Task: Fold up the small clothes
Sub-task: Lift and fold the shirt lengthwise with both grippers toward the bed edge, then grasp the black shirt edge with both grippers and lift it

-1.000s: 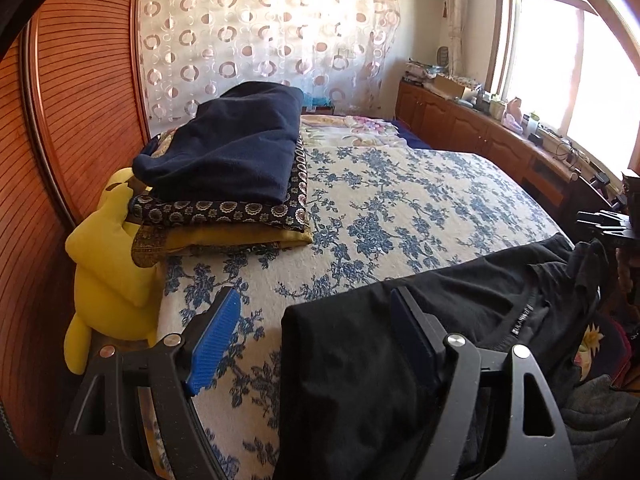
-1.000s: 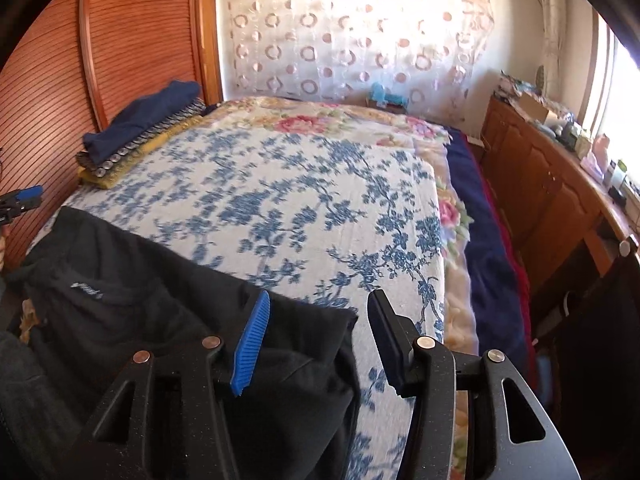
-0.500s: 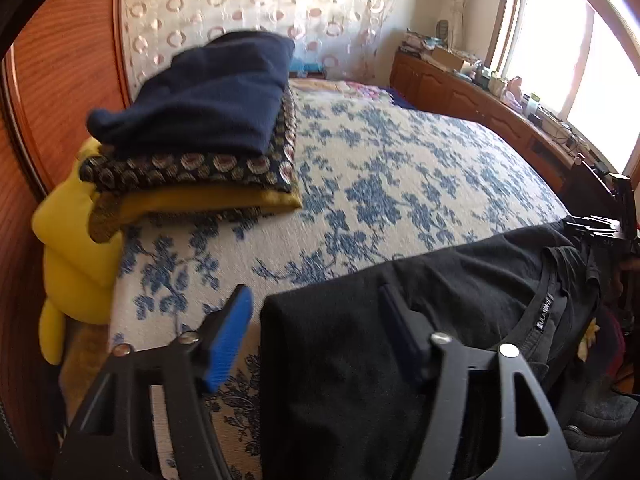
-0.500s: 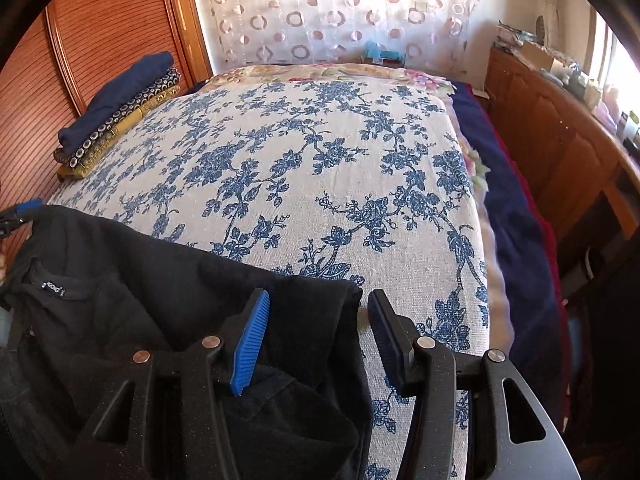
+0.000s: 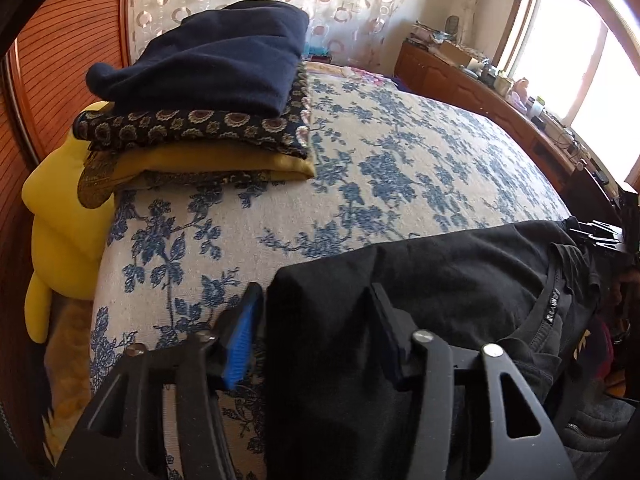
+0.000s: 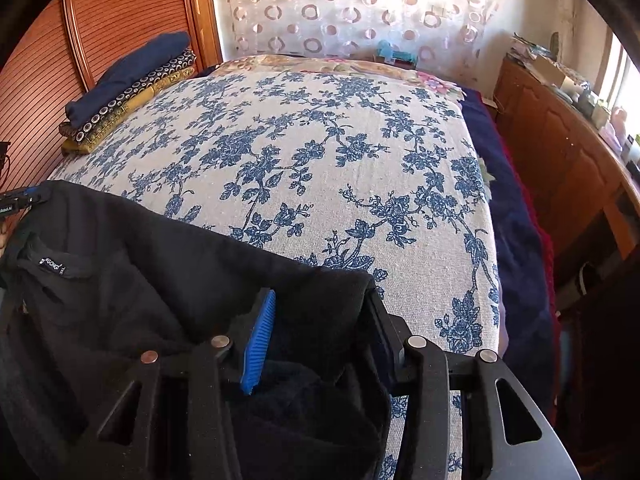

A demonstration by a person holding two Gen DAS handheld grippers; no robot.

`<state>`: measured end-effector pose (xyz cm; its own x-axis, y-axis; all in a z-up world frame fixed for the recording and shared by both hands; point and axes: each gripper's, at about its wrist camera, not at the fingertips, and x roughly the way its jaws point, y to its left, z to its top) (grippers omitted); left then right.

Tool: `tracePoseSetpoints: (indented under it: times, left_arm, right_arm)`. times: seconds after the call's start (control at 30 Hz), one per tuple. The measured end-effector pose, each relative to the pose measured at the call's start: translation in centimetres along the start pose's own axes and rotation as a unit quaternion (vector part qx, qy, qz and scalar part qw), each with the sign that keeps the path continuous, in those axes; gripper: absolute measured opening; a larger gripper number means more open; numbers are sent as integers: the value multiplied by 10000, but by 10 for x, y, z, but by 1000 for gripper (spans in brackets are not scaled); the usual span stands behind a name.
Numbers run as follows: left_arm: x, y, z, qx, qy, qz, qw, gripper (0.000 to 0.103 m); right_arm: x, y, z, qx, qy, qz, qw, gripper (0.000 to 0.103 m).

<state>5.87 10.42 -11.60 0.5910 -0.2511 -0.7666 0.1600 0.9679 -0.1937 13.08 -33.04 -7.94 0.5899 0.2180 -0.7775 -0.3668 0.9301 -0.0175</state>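
Note:
A black garment (image 5: 460, 280) lies across the near edge of the flowered bedspread (image 5: 400, 160), neck label facing up. My left gripper (image 5: 316, 320) straddles the garment's left corner. Its jaws are closing, and the blue pad (image 5: 240, 344) stands just beside the cloth edge. In the right wrist view the same garment (image 6: 140, 280) fills the lower left. My right gripper (image 6: 324, 328) has the garment's right corner bunched between its fingers, and its jaws are closing too. The left gripper's tip (image 6: 16, 200) shows at the far left of that view.
A stack of folded clothes (image 5: 208, 92) with a navy piece on top sits at the bed's far left, seen also in the right wrist view (image 6: 128, 88). A yellow plush toy (image 5: 60, 220) leans on the slatted wooden doors (image 5: 60, 60). A wooden cabinet (image 6: 560, 152) lines the right wall.
Both grippers have sunk toward the bed's near edge and tipped further down. Their jaws have narrowed around the black garment's two corners. The garment has settled flatter on the bedspread.

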Motion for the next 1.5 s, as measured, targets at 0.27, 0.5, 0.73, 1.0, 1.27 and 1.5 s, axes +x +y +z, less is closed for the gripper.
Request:
tracePoseSetpoints:
  times: [0.27, 0.5, 0.73, 1.0, 1.27, 1.5]
  left_arm:
    - [4, -1, 3, 142, -4, 96, 9999, 60]
    - [3, -8, 0, 301, -62, 32, 9995, 46]
    - [2, -17, -3, 496, -114, -185, 9985, 16]
    - [-67, -33, -1, 374, -1041, -692, 9915, 13]
    - [-182, -75, 19, 944, -2316, -1248, 9601, 13]
    - [-260, -84, 31, 1112, -3202, -1275, 9321, 13]
  right_arm:
    - [4, -6, 2, 76, -5, -148, 9999, 61]
    - [8, -11, 2, 121, -80, -139, 9998, 62]
    - [4, -7, -1, -69, -127, 32, 9999, 33]
    - [-36, 10, -9, -229, -537, 93, 9983, 9]
    - [-168, 13, -4, -346, -1719, -72, 9845, 9]
    - [-269, 12, -1, -375, -2734, -195, 9610, 9]
